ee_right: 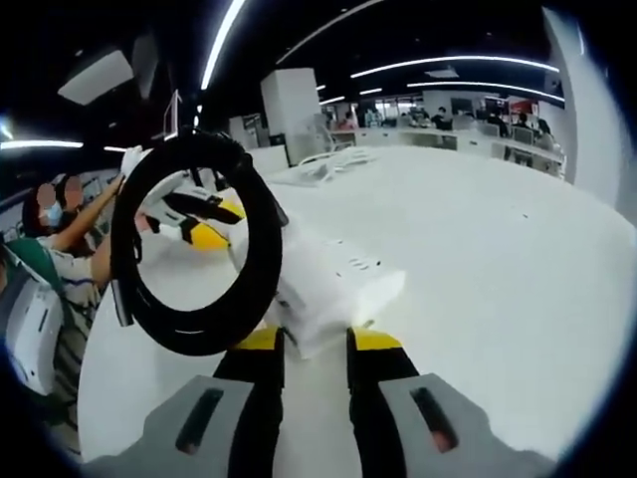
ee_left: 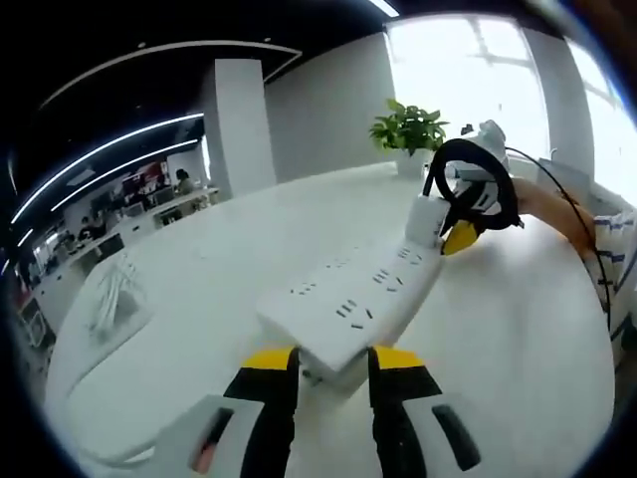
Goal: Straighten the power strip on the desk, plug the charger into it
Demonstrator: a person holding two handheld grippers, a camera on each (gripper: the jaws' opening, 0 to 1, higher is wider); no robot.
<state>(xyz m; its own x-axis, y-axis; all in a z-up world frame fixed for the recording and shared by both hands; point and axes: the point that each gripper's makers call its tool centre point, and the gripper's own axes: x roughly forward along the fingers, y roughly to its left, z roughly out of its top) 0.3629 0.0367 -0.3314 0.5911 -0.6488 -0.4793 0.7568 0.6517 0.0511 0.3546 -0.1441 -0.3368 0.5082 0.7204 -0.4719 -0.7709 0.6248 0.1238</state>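
My left gripper (ee_left: 332, 370) clamps one end of the power strip (ee_left: 360, 296) above the desk (ee_left: 518, 339); my right gripper (ee_right: 314, 344) pinches the white charger (ee_right: 323, 284), its black cable coil (ee_right: 199, 244) dangling, over the strip's far end

White power strip and white charger, both up between the jaws

The long white plastic power strip (ee_left: 360, 299) sits with its near end between the left jaws and runs away from them up to the right, socket face up, rows of dark slots showing. At its far end the white block-shaped charger (ee_left: 426, 221) stands against the socket face, just beside the other gripper's yellow tip; how far it has gone in is hard to tell. In the right gripper view the charger (ee_right: 328, 294) lies between the jaws, with the power strip (ee_right: 261, 244) just beyond it. The charger's black coiled cable (ee_right: 254, 269) hangs in a round loop left of the jaws.
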